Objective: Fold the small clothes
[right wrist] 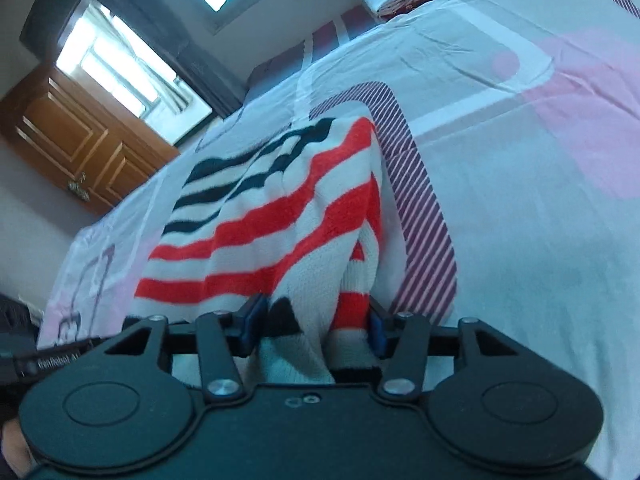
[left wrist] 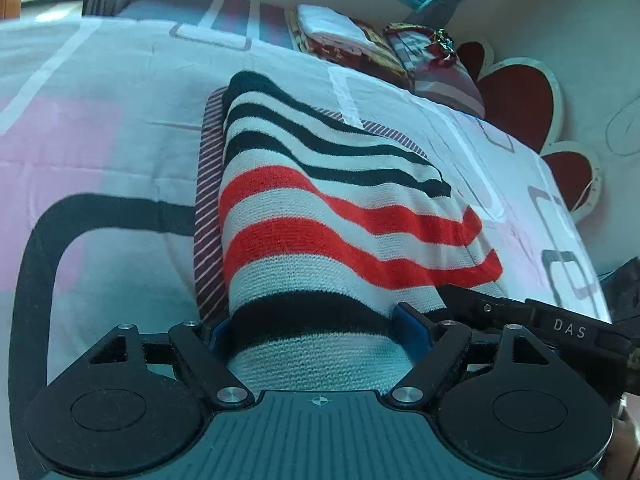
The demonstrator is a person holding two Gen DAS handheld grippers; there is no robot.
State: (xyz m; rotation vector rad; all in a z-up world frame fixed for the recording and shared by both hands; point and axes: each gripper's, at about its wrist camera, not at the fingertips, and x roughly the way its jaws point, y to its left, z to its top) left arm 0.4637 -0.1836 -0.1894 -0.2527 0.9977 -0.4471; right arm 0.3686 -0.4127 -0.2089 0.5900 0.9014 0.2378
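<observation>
A small knitted garment with white, red and black stripes [left wrist: 320, 208] lies on the bed and runs away from both cameras. My left gripper [left wrist: 316, 328] is shut on its near edge; the cloth bunches between the blue pads [left wrist: 412, 328]. My right gripper [right wrist: 312, 324] is shut on another part of the same edge [right wrist: 320, 280], cloth folded between its blue pads [right wrist: 250, 320]. The right gripper's arm [left wrist: 540, 324] shows at the right of the left wrist view, close beside the left one. The far end of the garment [right wrist: 256, 160] rests on the sheet.
The bedsheet [left wrist: 100, 120] is white with pink, black and striped shapes. A stack of folded clothes [left wrist: 340, 32] lies at the bed's far end, beside a headboard with red hearts [left wrist: 520, 100]. A wooden door [right wrist: 72, 132] and windows stand beyond the bed.
</observation>
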